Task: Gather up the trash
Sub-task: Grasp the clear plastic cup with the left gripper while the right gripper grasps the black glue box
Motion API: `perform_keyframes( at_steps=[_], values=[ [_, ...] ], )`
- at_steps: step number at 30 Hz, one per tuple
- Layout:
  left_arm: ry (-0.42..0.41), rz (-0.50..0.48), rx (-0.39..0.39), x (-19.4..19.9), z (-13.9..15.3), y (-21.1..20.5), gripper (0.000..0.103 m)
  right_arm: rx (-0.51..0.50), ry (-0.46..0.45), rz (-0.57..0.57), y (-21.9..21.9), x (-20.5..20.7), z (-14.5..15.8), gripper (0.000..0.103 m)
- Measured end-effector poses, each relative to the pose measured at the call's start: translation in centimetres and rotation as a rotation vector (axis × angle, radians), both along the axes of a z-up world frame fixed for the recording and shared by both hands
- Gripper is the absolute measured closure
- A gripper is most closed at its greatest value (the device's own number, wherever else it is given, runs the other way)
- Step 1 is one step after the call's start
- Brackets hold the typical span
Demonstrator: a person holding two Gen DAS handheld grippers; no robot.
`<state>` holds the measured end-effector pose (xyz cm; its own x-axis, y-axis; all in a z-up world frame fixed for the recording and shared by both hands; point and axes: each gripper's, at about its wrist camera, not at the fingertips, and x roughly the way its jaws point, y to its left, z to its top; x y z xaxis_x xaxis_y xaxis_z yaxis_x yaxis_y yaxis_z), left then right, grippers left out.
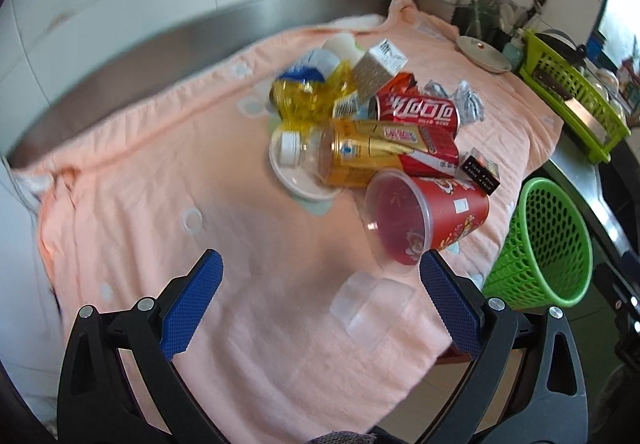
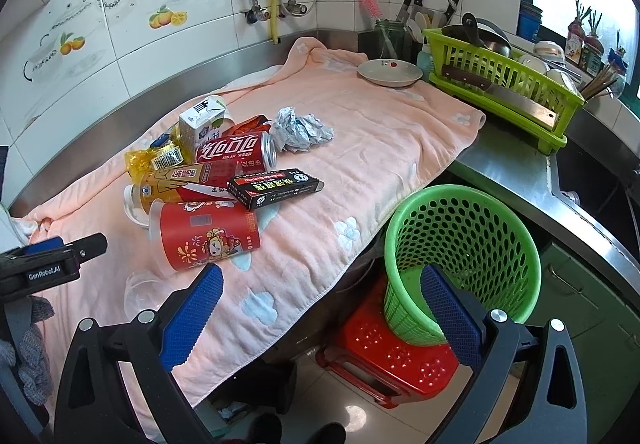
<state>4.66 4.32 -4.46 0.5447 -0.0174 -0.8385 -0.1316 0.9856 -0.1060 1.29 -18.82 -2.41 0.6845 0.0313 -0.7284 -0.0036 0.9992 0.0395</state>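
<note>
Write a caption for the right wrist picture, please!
Open right gripper above a green basket, beside trash on a pink towel.

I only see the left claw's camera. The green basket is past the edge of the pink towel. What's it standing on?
Observer: The round green plastic basket stands on a red plastic stool on the floor.
Operator: Is my other claw holding something?
Observer: No. The right claw is open and empty, pointing between the towel's edge and the basket.
Operator: I only see the end of that black box. What shape is it?
Observer: The black cardboard box is long and flat, with print along its top.
</note>
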Motion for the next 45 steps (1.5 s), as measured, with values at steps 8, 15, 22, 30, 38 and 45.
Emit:
perform_keyframes(
  at_steps=[8, 15, 22, 30, 38, 45],
  values=[
    [0.125, 0.075, -0.170, 1.1, -2.5, 0.6, 0.011, 0.012, 0.011, 0.032, -0.6, 0.5, -0.6, 0.007],
    [0.198, 0.147, -0.229, 1.5, -4.7, 0.2, 0.015, 0.020, 0.021, 0.056, -1.1, 0.8, -1.0, 0.007],
    [0.259, 0.192, -0.314, 1.7, -6.7, 0.0, 0.015, 0.029, 0.039, 0.069, -1.3, 1.1, -1.7, 0.007],
    [0.301, 0.199, -0.371, 2.2, -8.4, -0.6, 0.017, 0.029, 0.062, 0.095, -0.9, 1.3, -2.4, 0.007],
    [0.341, 0.196, -0.432, 2.6, -9.9, -0.4, 0.025, 0.029, 0.073, 0.093, -0.8, 1.6, -2.8, 0.007],
    [0.340, 0.166, -0.449, 2.9, -9.8, -0.6, 0.029, 0.029, 0.079, 0.092, -0.4, 1.7, -3.0, 0.007]
  ],
)
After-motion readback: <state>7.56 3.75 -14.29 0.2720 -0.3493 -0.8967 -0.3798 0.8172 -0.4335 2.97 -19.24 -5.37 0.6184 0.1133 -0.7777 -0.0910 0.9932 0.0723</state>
